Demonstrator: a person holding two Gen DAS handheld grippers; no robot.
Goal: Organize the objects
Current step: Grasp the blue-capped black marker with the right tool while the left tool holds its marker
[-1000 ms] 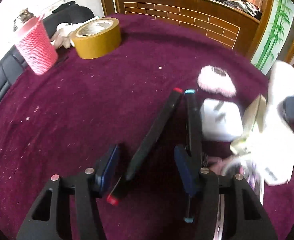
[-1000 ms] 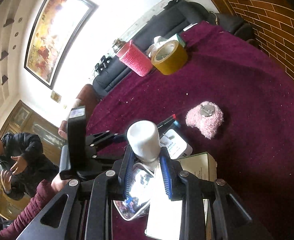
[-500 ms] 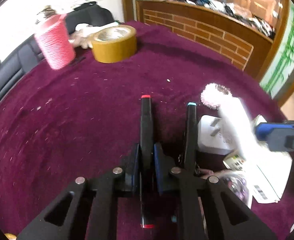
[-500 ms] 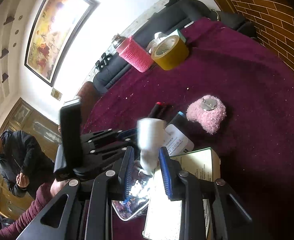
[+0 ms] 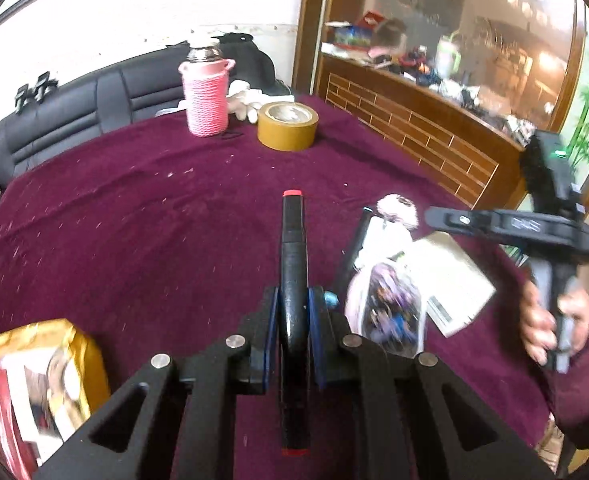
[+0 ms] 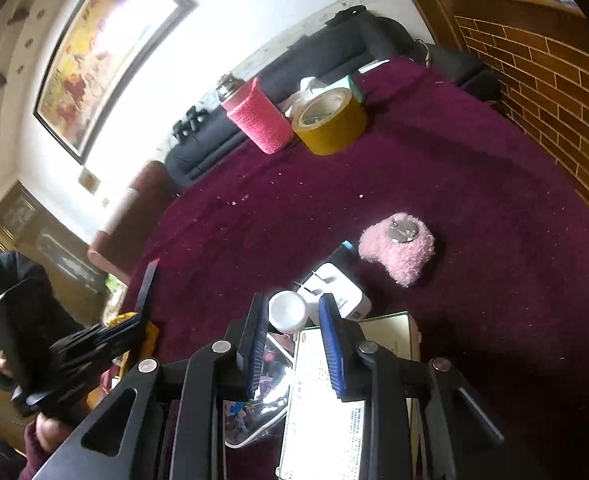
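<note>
My left gripper is shut on a black marker with red caps and holds it lifted above the maroon cloth. A second black marker with a blue cap lies beside a white charger. My right gripper stands open above a white bottle, which sits upright between the jaws among a shiny packet and a white leaflet. The right gripper also shows in the left wrist view, held by a hand.
A pink knitted flask, a yellow tape roll and white gloves stand at the far edge. A pink fluffy item lies near the charger. A gold packet lies at near left. A brick counter borders the right.
My left gripper has lifted and pulled back with the red-capped marker. My right gripper has let go of the white bottle, which now stands between its open jaws.
</note>
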